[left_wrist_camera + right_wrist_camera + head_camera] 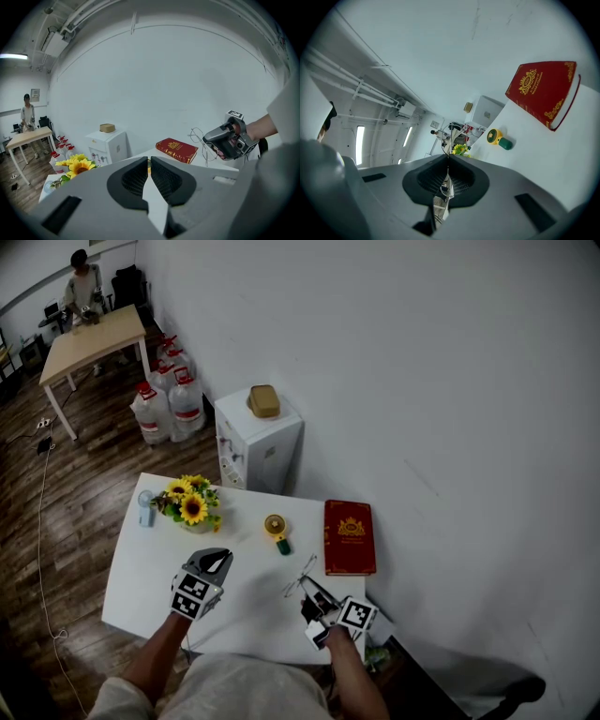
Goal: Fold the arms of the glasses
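A person's right gripper [312, 596] pinches thin wire-rimmed glasses [298, 581] between its closed jaws, holding them above the white table [150, 582] near its front right corner. The left gripper [219, 559], jaws pressed together on nothing, hovers near the front edge. A red book [350, 536] lies at the right edge, and sunflowers [190, 502] stand toward the back left corner.

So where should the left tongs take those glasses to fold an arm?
Probably a thin wire arm near its free end, coming from the left: the right tongs pinch the glasses aloft, with the frame jutting leftward and nothing in the way there.
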The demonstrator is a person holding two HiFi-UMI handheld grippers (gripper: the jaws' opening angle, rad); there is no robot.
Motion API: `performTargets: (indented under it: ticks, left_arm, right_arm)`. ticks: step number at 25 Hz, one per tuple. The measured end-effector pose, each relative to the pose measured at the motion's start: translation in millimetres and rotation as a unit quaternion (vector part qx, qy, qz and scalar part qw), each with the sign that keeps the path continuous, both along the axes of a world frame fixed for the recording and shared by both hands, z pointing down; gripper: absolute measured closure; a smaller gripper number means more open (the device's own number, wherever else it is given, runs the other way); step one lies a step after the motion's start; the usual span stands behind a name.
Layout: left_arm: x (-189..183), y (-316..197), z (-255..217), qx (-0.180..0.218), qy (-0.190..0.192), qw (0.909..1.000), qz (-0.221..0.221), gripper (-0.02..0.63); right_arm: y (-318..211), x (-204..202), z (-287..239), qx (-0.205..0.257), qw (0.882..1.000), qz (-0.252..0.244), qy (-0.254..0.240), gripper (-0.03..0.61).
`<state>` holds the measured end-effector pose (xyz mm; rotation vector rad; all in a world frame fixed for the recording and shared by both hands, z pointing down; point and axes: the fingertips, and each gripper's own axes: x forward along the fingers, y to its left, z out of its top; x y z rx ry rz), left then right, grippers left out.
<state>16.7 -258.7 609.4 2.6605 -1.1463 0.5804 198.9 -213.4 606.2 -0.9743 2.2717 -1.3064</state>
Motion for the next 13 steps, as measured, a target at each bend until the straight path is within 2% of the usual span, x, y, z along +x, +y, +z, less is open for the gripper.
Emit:
performTargets:
  ticks: [13]
  left_arm:
    - [4, 8, 11, -0.013, 0.004, 0.9999, 0.007, 0.594]
  right_arm:
    - [2, 1, 3, -0.003, 1.000, 0.001, -0.002, 0.568]
